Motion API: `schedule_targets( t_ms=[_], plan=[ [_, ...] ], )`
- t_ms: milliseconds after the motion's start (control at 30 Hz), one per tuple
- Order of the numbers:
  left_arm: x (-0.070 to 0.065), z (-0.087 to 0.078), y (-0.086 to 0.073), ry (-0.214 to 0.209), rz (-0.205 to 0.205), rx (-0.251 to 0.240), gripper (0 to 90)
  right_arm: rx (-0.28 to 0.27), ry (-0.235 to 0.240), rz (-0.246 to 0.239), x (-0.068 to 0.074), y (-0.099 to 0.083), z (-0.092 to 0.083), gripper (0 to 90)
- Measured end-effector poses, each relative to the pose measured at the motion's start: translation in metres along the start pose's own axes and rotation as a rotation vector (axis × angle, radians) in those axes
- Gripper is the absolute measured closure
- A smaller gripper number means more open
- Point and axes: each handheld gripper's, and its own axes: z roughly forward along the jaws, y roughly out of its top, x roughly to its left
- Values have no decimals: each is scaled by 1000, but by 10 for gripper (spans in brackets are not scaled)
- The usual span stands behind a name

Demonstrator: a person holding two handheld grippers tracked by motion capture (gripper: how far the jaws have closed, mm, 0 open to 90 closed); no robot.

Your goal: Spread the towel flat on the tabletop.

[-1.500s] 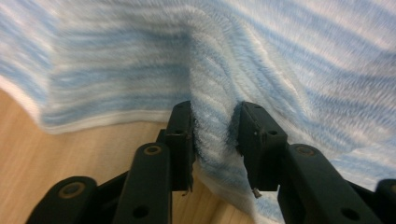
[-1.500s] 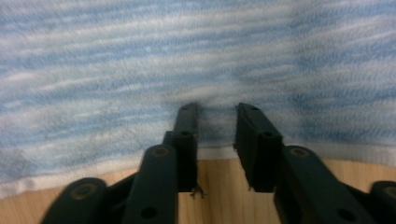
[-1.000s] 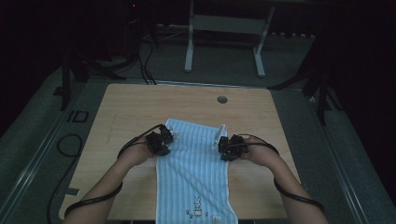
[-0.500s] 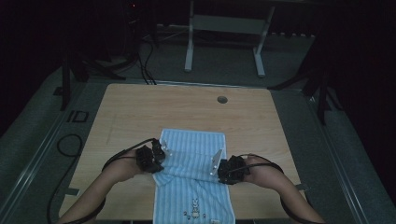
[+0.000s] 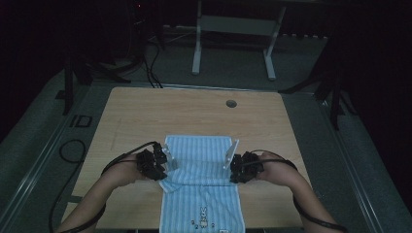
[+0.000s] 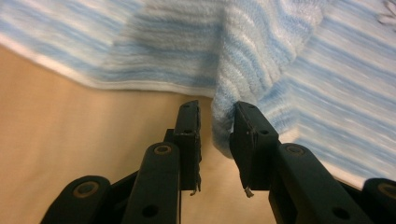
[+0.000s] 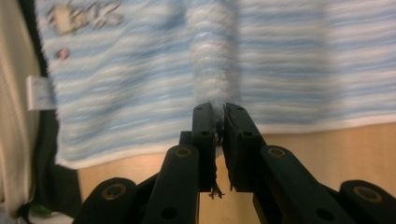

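A blue-and-white striped towel [image 5: 199,194] lies on the near half of the wooden table [image 5: 145,111], its far part folded back toward the person so a doubled layer sits between the two hands, while its near end, with a small rabbit print [image 5: 203,213], reaches the table's near edge.

The left gripper [image 5: 167,162] is at the towel's left edge. In the left gripper view its fingers [image 6: 247,135] stand a little apart with a raised fold of towel [image 6: 243,70] between them; the cloth lies against the right finger, with a slight gap on the other side.

The right gripper [image 5: 232,162] is at the towel's right edge. In the right gripper view its fingers [image 7: 204,135] are nearly together, pinching a narrow ridge of towel [image 7: 215,60] that rises from their tips. A white label [image 7: 39,93] shows at the towel's hem there.
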Motion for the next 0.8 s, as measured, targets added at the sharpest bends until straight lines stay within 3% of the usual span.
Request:
schedule_targets(
  t_ms=[67, 100, 167, 267, 300, 333, 367, 500, 600, 667, 700, 800],
  plan=[
    [4, -3, 5, 30, 3, -8, 681, -10, 29, 20, -10, 1, -6, 781],
    [6, -5, 8, 38, 2, -7, 681, -21, 10, 14, -14, 2, -10, 780],
    [13, -6, 14, 46, -8, -28, 680, -49, 12, 55, -24, 3, -13, 761],
    [24, 3, 20, 82, -30, -22, 707, -40, -34, 56, -37, 7, -7, 879],
    [24, 3, 20, 82, -30, -22, 718, -40, -34, 56, -37, 7, -7, 879],
    [32, 15, 24, 106, -40, 2, 718, -35, -56, 56, -40, 8, -3, 898],
    [34, 19, 26, 103, -47, 4, 757, -29, -58, 86, -49, 9, 8, 900],
    [39, 37, 30, 84, -56, 34, 784, -13, -59, 117, -59, 10, 25, 900],
    [40, 54, 34, 69, -51, 67, 801, 55, -66, 120, -69, 8, 53, 900],
    [42, 61, 36, 62, -51, 88, 801, 89, -62, 128, -73, 6, 61, 900],
    [44, 64, 36, 59, -60, 82, 801, 72, -60, 129, -75, 6, 61, 900],
    [50, 65, 41, 67, -76, 78, 808, 92, -83, 132, -81, 5, 61, 900]
  ],
)
